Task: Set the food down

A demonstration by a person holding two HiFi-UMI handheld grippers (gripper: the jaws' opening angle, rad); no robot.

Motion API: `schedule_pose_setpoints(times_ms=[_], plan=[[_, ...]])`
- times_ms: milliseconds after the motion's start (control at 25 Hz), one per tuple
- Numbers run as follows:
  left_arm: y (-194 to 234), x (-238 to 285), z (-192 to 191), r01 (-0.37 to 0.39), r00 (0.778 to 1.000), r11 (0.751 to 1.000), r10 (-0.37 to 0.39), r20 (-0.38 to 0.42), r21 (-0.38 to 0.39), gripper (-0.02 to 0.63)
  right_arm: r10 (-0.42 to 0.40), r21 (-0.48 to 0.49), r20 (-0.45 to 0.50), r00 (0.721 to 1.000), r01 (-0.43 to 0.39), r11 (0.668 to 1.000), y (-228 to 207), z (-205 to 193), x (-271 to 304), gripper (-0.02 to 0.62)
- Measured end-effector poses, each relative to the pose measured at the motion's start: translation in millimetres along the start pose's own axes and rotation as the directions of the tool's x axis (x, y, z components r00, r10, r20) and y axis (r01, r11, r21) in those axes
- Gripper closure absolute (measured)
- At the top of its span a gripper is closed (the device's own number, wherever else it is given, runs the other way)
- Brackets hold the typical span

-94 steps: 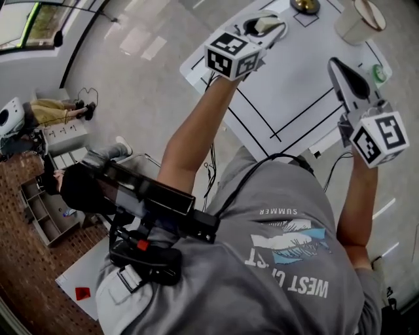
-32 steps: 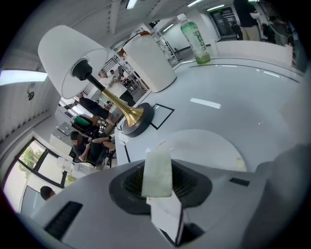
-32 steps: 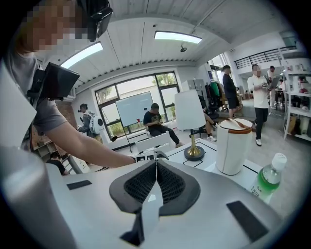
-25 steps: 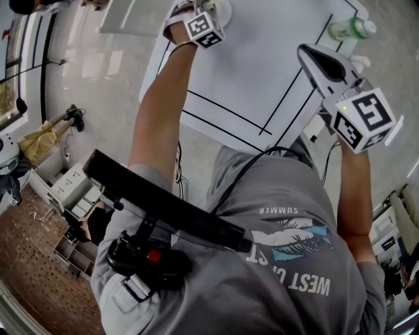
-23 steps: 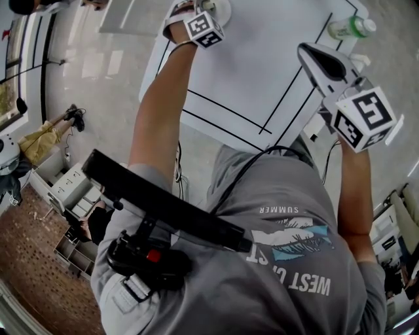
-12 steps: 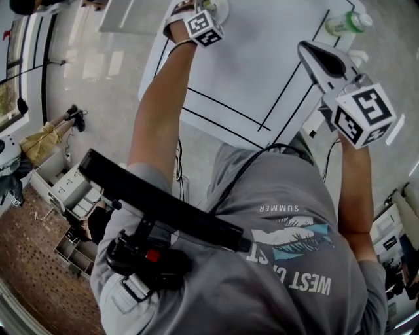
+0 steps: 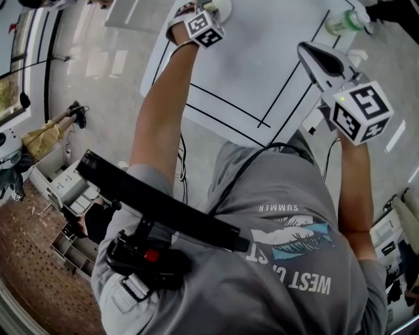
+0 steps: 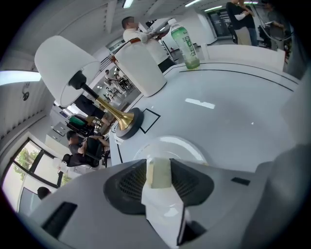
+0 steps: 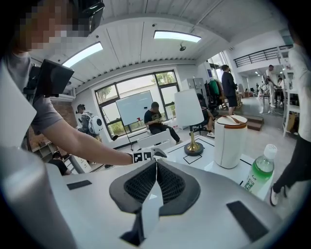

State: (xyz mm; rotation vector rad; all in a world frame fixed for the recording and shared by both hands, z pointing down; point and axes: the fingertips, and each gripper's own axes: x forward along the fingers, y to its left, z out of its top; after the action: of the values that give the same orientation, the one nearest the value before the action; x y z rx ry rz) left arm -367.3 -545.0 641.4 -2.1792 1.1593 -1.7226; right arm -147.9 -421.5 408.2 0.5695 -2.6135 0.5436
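Note:
A small pale block of food point(image 8: 159, 171) sits clamped between the jaws of my left gripper point(image 8: 159, 164), just above a white plate point(image 8: 187, 146) on the white table. In the head view the left gripper point(image 7: 204, 8) is stretched to the table's far left corner, over the plate point(image 7: 224, 8). My right gripper point(image 7: 306, 49) hovers over the table's right side; in its own view the right gripper point(image 9: 155, 165) has its jaws pressed together with nothing between them. Whether the food touches the plate is hidden.
A lamp with a brass base point(image 8: 124, 119) and a white canister point(image 8: 141, 68) stand behind the plate. A green bottle point(image 7: 344, 23) stands at the table's far right corner. Black lines mark the table point(image 7: 262, 65). People stand and sit around the room.
Since 3.8 s ago my left arm has reached farther out to the plate at the corner. Over the last second both grippers have barely moved.

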Motion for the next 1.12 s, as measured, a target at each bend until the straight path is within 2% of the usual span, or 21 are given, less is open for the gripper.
schedule_pose_setpoints(times_ms=[360, 560, 840, 1120], plan=[[-15, -25, -2, -0.004, 1.0, 0.999, 0.003, -0.01, -0.044, 0.472, 0.024, -0.013, 0.004, 1.0, -0.024, 1.0, 13, -9, -16, 0.588], [-18, -49, 3, -0.038, 0.999, 0.997, 0.037, -0.007, -0.062, 0.472, 0.05, -0.031, 0.017, 0.999, -0.05, 0.998, 22, -12, -26, 0.588], [3, -110, 28, -0.145, 0.987, 0.98, 0.153, 0.048, -0.138, 0.472, 0.11, -0.08, 0.048, 0.993, -0.106, 0.991, 37, -4, -41, 0.588], [23, -195, 81, -0.249, 0.946, 0.939, 0.288, 0.149, -0.238, 0.474, 0.185, -0.138, 0.091, 0.979, -0.171, 0.975, 53, 11, -66, 0.588]])
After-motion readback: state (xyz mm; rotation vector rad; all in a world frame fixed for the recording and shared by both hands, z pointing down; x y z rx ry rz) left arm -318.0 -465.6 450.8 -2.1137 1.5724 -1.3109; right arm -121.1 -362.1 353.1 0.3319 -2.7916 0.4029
